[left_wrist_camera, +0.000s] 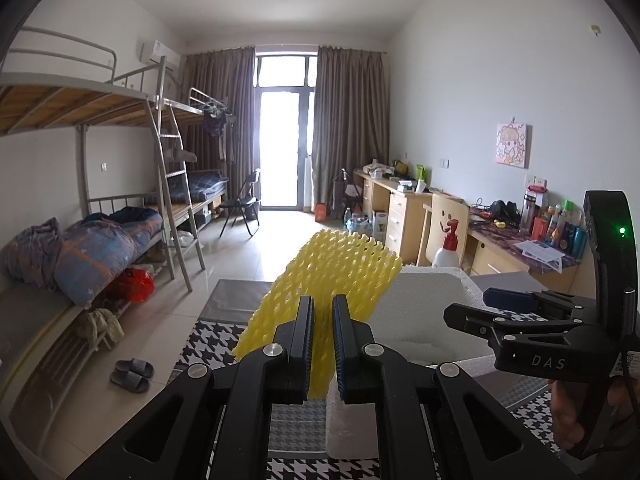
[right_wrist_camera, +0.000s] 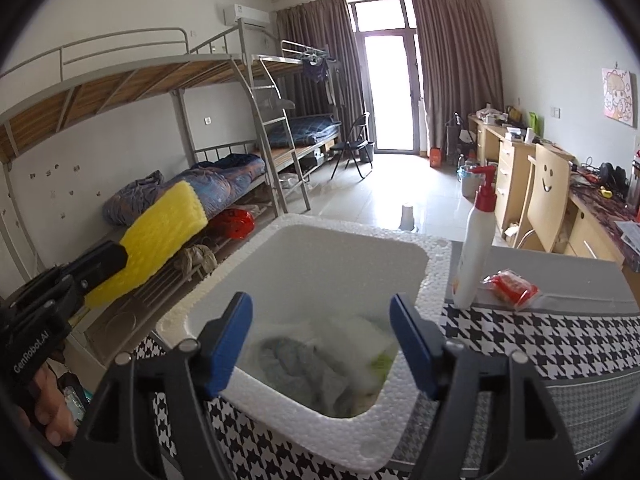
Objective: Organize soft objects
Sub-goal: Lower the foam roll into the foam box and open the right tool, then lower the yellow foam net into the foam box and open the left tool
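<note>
Left tool [left_wrist_camera: 320,344]: clamped on yellow foam fruit net [left_wrist_camera: 332,272], held left of white foam box [right_wrist_camera: 424,256]. Right tool [right_wrist_camera: 322,344]: jaws apart, empty, above box. Step: binning soft items; net likely goes next.

The yellow foam net sleeve [left_wrist_camera: 332,276] looks soft and matt. The white polystyrene box [right_wrist_camera: 404,240] is grainy, rough. The black-and-white houndstooth cloth [right_wrist_camera: 540,340] is woven, matt.

Yellow foam net sleeve [left_wrist_camera: 332,276] raised, crumpled soft items [right_wrist_camera: 304,364] inside white foam box [right_wrist_camera: 416,240]
</note>
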A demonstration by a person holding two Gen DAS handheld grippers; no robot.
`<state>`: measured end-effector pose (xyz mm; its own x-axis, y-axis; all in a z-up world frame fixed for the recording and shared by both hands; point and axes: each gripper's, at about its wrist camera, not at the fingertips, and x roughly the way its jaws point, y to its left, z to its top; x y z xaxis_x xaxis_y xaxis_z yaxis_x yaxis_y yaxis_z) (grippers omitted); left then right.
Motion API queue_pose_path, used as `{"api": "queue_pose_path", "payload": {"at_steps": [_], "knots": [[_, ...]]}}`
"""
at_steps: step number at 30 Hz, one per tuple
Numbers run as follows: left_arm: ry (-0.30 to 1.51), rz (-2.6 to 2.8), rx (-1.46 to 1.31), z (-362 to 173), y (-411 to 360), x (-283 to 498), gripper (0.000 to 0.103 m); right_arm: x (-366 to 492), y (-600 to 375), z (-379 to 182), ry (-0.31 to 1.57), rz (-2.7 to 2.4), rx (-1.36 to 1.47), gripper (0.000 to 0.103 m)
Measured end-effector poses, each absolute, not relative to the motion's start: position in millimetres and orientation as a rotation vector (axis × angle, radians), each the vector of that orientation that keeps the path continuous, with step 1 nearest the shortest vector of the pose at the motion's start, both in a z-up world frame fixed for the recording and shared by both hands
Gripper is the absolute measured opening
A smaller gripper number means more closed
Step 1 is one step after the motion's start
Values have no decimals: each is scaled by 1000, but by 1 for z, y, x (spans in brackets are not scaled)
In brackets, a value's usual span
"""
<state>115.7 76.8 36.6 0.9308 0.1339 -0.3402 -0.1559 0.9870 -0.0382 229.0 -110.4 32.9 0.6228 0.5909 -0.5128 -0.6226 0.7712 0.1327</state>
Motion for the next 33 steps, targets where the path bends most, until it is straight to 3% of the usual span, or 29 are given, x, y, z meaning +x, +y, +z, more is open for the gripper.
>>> {"api": "queue_pose_path", "payload": {"at_steps": [5, 7, 10, 33], "knots": [[347, 141, -64, 37, 75, 118, 10, 230, -114, 34, 564, 680, -51, 79], [350, 136, -60, 36, 73, 119, 10, 228, -118, 36, 550, 663, -41, 87], [358, 126, -58, 35, 71, 122, 10, 225, -126, 38, 527, 652, -24, 92], [380, 25, -27, 41, 34, 145, 10, 214, -163, 44, 450, 573, -55, 98]]}}
